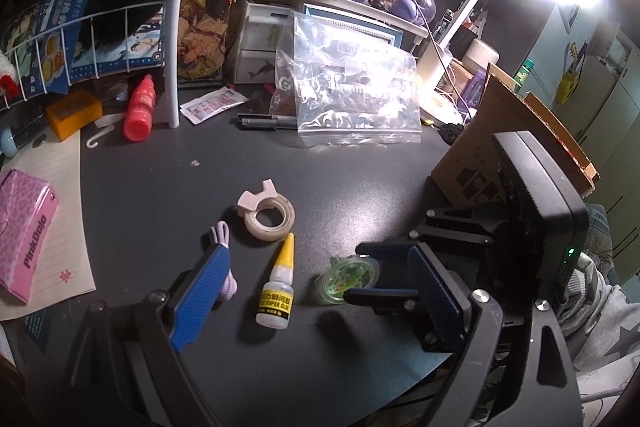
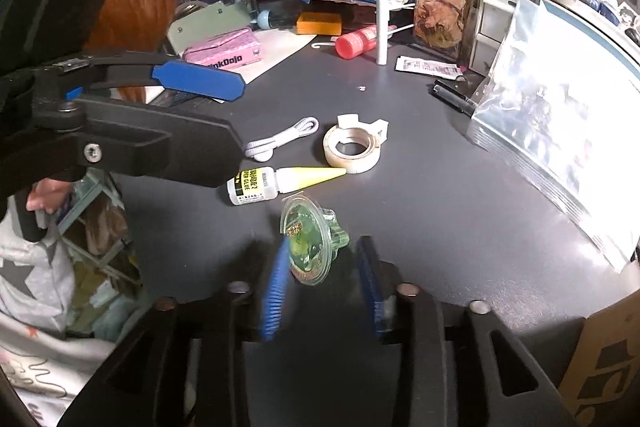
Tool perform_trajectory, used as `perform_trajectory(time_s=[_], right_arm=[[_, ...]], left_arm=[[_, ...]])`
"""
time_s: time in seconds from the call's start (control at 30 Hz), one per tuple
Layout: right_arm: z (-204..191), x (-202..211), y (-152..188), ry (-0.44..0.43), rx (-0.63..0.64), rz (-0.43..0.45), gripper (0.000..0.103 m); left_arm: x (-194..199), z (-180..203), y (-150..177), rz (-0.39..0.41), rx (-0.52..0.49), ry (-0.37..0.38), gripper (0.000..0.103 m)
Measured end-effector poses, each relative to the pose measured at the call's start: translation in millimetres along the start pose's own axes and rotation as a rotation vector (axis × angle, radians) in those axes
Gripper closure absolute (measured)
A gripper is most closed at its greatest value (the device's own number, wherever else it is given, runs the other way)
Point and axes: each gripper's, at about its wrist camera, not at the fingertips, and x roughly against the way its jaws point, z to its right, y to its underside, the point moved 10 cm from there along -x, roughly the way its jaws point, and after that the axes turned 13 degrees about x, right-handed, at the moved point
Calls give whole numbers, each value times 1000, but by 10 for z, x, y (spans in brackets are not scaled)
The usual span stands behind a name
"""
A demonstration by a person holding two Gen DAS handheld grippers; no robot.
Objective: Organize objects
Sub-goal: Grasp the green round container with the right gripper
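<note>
My right gripper (image 2: 320,283) points down at the dark desk (image 2: 440,211) with its blue fingers (image 2: 274,303) narrowed around a small green see-through toy (image 2: 310,241). The toy stands tilted on edge between the two pads; the left pad looks to be against its rim, while a gap shows on the right side, so I cannot tell whether I truly grip it. From my left camera the same toy (image 1: 352,277) sits at the tips of my right gripper (image 1: 352,273), just inside my own right-hand finger.

My left gripper (image 1: 316,291) is spread wide and holds nothing. Between its fingers (image 1: 204,295) lies a small glue bottle (image 1: 278,293) with a yellow cap pointing away from me. A lilac cord (image 1: 228,269) runs beside and partly behind my left finger. Just beyond the glue's tip lies a roll of tape (image 1: 270,217) with a pale pink cutter clipped on it.

Farther out, a stack of clear plastic bags (image 1: 352,91) stands ahead, with dark pens (image 1: 264,123) at its foot. Off to the left are a red bottle (image 1: 140,109), an orange box (image 1: 74,113) and a pink pack (image 1: 22,235) on lined paper. A cardboard box (image 1: 492,155) stands to the right.
</note>
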Motion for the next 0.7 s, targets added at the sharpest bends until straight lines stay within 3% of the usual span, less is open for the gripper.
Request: perform_trajectory(time_s=[0.2, 0.7], right_arm=[[-51, -93, -17, 21, 48, -7, 68], [-117, 42, -80, 65, 115, 5, 85]], left_arm=[[3, -75, 15, -3, 15, -8, 14], [-93, 26, 80, -40, -9, 18, 14]])
